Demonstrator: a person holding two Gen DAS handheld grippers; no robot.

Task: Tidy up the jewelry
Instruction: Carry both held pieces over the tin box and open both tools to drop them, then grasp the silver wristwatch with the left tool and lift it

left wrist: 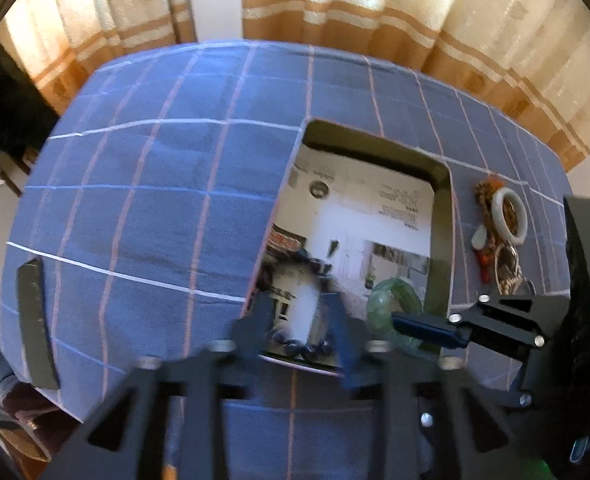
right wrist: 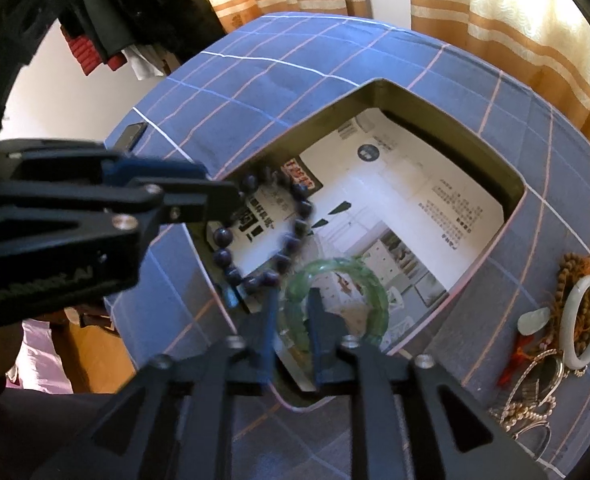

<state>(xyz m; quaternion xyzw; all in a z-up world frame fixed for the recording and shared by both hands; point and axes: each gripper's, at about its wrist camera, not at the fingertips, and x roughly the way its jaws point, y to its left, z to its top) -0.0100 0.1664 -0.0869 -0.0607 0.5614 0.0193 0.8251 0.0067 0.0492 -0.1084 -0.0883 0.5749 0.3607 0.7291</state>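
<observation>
Inside the box [right wrist: 447, 92] lie beads [right wrist: 263, 232] and green bangle [right wrist: 335, 300], both grippers, left [left wrist: 301, 320] and right [right wrist: 293, 320], parted, gripping nothing; jewelry pile [right wrist: 555, 340] remains right.

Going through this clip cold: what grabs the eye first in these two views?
An open box lined with printed paper, sunk into the blue checked tablecloth, dominates both views. Inside at its near end lie a dark bead bracelet and a green bangle, with the left gripper over the beads and the right gripper straddling the bangle. A heap of unsorted jewelry lies on the cloth right of the box.
</observation>
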